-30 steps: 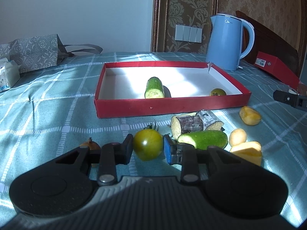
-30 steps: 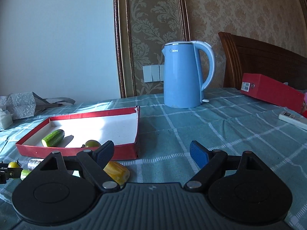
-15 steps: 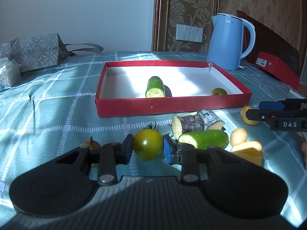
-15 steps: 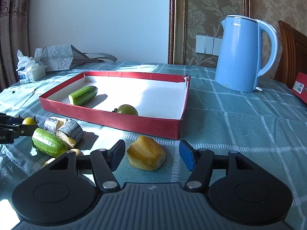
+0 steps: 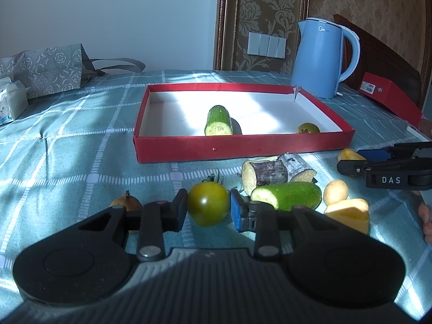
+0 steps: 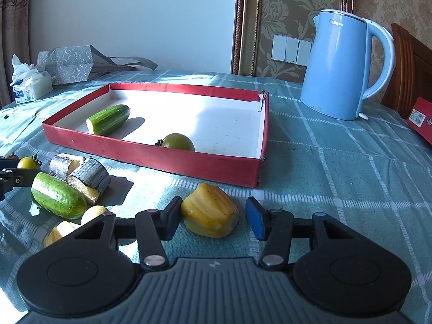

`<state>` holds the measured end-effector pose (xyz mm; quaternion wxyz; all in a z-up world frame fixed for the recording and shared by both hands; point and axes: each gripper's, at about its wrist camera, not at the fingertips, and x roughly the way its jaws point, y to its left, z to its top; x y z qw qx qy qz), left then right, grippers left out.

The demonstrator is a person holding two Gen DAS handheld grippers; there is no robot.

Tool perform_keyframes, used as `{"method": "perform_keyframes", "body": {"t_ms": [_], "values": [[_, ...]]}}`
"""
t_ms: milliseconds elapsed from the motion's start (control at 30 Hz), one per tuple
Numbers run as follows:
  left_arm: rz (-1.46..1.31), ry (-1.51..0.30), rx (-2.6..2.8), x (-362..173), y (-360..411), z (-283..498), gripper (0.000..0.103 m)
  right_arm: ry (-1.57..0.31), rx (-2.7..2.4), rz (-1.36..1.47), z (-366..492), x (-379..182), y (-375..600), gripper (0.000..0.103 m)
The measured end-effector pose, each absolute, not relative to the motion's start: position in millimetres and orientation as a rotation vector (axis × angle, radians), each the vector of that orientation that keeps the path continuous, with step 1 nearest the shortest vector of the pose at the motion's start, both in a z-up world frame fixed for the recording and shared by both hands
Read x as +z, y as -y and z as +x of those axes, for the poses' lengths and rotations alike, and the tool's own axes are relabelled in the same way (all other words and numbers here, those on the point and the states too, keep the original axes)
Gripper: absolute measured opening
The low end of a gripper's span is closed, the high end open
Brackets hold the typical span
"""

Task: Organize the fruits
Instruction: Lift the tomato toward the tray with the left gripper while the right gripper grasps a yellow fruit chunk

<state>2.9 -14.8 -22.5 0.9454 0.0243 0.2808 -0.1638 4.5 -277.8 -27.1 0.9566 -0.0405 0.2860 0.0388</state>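
A red tray (image 5: 243,149) (image 6: 151,152) holds a cucumber piece (image 5: 218,121) (image 6: 108,119) and a green tomato (image 5: 308,128) (image 6: 178,141). My left gripper (image 5: 208,208) is shut on a green tomato (image 5: 208,203) that rests on the cloth. Right of it lie a cucumber piece (image 5: 287,195) (image 6: 58,195), two bark-covered chunks (image 5: 266,173) (image 6: 89,178) and yellow pieces (image 5: 347,213). My right gripper (image 6: 213,217) is open around a yellow fruit piece (image 6: 210,214); its left pad touches the fruit, the blue pad stands apart.
A blue kettle (image 5: 322,58) (image 6: 343,64) stands behind the tray's right corner. A red box (image 5: 391,98) lies at the far right. A patterned bag (image 5: 48,70) and a tissue pack (image 6: 31,83) sit at the far left. A small onion (image 5: 125,203) lies by my left gripper.
My right gripper swung left and down from facing the kettle and now straddles the yellow fruit piece. My left gripper stayed put on the green tomato.
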Motion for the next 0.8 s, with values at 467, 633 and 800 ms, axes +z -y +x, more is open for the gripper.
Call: {"method": "perform_keyframes", "body": {"t_ms": [467,633,800], "values": [[0.04,-0.573,-0.332,-22.4,13.9,3.7,0.03,-0.539,0.016,0.003,-2.3,-24.1,276.8,0.043],[0.035,-0.528,-0.338,-15.9,13.9,-1.9,0.03,-0.522,0.005,0.05,-3.3,-22.8,281.6,0.043],[-0.022,-0.536,-0.341,-2.5,13.3,12.9,0.03,-0.503,0.011,0.08,-6.2,-21.5,285.8,0.043]]}}
